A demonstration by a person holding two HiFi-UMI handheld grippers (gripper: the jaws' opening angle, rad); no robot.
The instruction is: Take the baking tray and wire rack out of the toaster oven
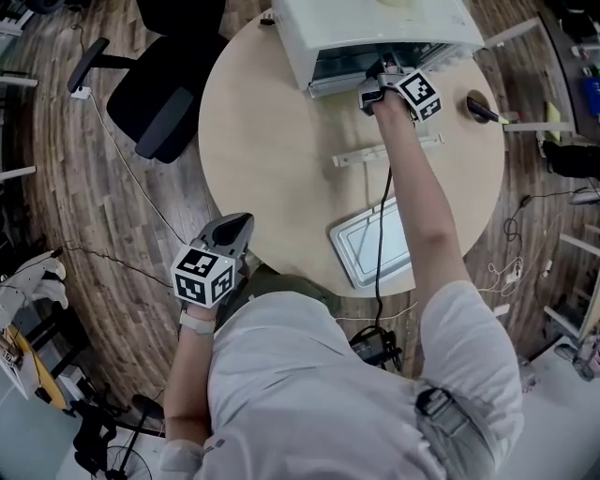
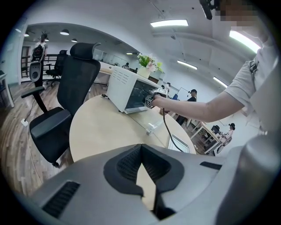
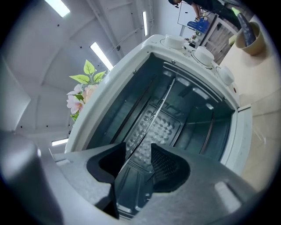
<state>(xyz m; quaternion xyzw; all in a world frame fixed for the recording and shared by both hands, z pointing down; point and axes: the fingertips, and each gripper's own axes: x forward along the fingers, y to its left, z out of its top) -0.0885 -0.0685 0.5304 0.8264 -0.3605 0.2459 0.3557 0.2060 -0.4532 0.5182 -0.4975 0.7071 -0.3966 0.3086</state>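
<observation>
The white toaster oven (image 1: 375, 23) stands open at the far side of the round table (image 1: 272, 169). My right gripper (image 1: 380, 73) reaches level into its mouth. In the right gripper view the wire rack (image 3: 153, 116) runs edge-on between the pads of the right gripper (image 3: 139, 160). The left pad is at the wire and the right pad (image 3: 164, 165) stands off it, so the jaws are open. The baking tray (image 1: 361, 253) lies on the table near me. My left gripper (image 1: 246, 220) hangs off the table's near left edge, shut on nothing.
A black office chair (image 1: 159, 94) stands left of the table. A white strip (image 1: 375, 152) lies mid-table and a dark object (image 1: 480, 108) sits near the right rim. A black cable (image 1: 382, 216) runs along my right arm over the tray. Flowers (image 3: 85, 88) stand behind the oven.
</observation>
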